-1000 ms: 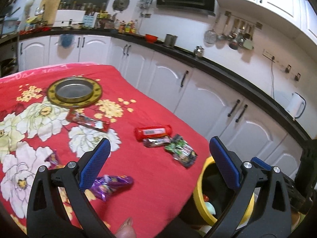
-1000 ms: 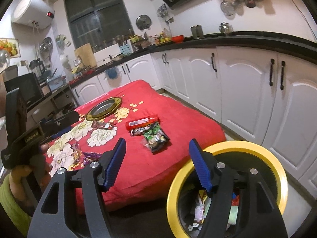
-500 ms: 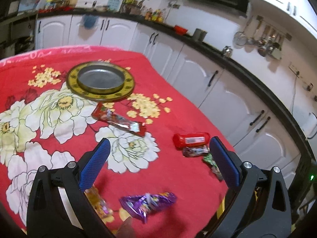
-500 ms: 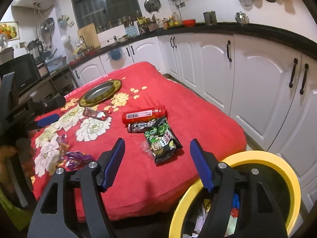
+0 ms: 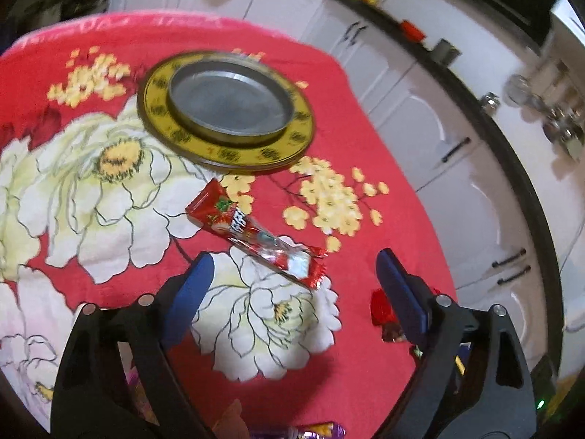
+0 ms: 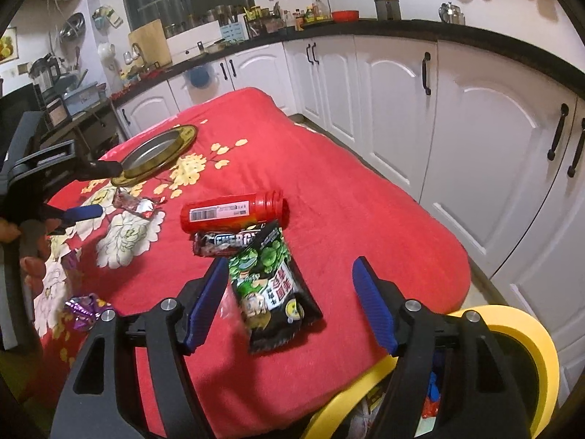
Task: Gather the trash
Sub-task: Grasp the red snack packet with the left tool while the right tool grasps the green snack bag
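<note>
My left gripper (image 5: 292, 274) is open and empty above the red flowered tablecloth (image 5: 109, 55), just short of a long red snack wrapper (image 5: 256, 234). My right gripper (image 6: 289, 296) is open and empty, its jaws either side of a black and green snack bag (image 6: 270, 289). Beyond the bag lie a dark energy bar (image 6: 226, 243) and a red tube (image 6: 234, 212). A purple wrapper (image 6: 84, 311) lies at the table's left edge. The yellow-rimmed trash bin (image 6: 512, 325) with trash inside stands on the floor at lower right.
A round metal plate with a gold rim (image 5: 226, 109) sits at the far part of the table. White cabinets (image 6: 475, 128) under a dark counter run along the right. The left gripper also shows in the right wrist view (image 6: 65, 183).
My left gripper has moved forward over the table toward the red wrapper. My right gripper has moved from over the bin toward the black and green bag. Both stay open.
</note>
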`<state>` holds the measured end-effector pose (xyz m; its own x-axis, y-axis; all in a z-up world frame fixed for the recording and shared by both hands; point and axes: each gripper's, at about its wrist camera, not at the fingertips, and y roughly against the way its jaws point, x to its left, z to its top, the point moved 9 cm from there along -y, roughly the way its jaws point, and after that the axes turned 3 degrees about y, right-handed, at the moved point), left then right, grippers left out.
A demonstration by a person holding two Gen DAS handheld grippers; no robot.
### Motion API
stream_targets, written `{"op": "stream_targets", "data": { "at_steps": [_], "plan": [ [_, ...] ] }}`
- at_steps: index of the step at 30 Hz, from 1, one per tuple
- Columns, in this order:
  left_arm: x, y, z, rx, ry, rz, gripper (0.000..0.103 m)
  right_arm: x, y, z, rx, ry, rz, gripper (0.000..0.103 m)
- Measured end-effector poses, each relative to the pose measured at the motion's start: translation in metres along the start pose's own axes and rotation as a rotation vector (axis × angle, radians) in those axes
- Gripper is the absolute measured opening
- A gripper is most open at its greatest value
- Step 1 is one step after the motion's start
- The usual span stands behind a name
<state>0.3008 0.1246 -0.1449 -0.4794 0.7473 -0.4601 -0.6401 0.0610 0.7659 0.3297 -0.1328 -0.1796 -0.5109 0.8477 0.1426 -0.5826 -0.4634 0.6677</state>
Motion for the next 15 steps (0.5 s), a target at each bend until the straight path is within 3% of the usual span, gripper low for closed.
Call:
{"op": "stream_targets", "data": {
  "at_steps": [5, 11, 13, 15],
  "plan": [
    [0.012, -0.023, 0.002, 0.061, 0.080, 0.019, 0.076, 0.000, -0.018, -0.005, 0.040, -0.007, 0.015, 0.063],
    [0.023, -0.034, 0.006, 0.061, 0.107, 0.060, 0.060, 0.015, -0.016, -0.017, 0.045, 0.008, 0.077, 0.031],
    [0.025, -0.034, 0.006, 0.058, 0.101, 0.076, 0.043, 0.023, -0.013, -0.021, 0.045, 0.002, 0.099, 0.019],
    [0.029, -0.035, 0.006, 0.056, 0.103, 0.080, 0.036, 0.031, -0.009, -0.027, 0.043, 0.003, 0.108, 0.016]
  ]
}}
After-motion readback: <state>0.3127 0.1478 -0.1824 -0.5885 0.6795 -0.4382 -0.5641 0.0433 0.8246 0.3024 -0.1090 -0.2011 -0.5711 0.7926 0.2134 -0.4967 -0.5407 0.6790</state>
